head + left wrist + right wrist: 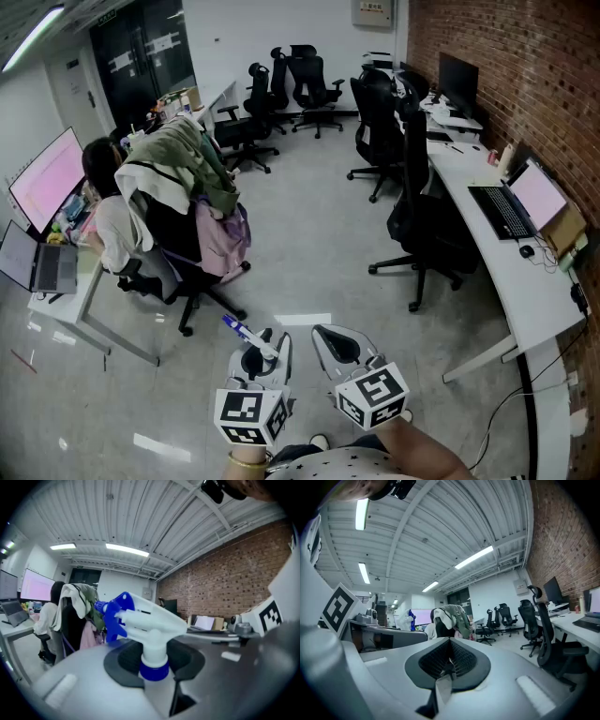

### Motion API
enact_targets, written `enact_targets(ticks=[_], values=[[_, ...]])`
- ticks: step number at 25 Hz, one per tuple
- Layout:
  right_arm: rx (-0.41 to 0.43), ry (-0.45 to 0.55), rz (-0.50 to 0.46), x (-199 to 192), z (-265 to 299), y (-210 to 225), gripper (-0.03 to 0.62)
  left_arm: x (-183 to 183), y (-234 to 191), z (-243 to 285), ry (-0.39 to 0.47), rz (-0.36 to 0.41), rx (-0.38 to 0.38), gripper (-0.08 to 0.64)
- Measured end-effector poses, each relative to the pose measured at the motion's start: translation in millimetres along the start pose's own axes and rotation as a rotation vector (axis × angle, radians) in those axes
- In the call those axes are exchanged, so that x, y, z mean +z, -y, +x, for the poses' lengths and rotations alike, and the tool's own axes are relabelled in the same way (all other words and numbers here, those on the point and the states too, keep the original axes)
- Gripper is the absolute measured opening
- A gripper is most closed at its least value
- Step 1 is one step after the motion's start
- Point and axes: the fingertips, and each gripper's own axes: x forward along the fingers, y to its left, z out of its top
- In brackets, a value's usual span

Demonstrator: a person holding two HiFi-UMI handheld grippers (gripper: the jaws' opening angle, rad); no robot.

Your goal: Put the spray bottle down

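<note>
Left gripper view: left gripper (157,677) clamped the spray bottle (149,620) at its neck, held in air above the floor (309,244). Right gripper (449,663) jaws together, empty. Put-down not yet done

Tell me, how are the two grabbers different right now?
The left gripper is clamped on the spray bottle at its neck, while the right gripper has nothing between its jaws. The left gripper's jaws stand apart around the bottle, but the right gripper's jaws are closed together. Both are the same pale grey shape and are held side by side.
</note>
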Motion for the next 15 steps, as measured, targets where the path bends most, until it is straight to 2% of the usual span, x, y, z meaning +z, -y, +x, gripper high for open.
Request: enact_targets(ticks=[4,7,15], values=[[-0.087,0.007,-0.019,7,-21,56,-0.002,6,42,41,-0.013,0.02,-0.077,0.118],[-0.18,0.018,-0.019,14,-48,109,-0.002,10,85,77,-0.018,0.035,-0.164,0.118],[-0.5,0.041,-0.019,25,-170,272,-0.002,14,257,182,-0.028,0.086,-0.467,0.118]])
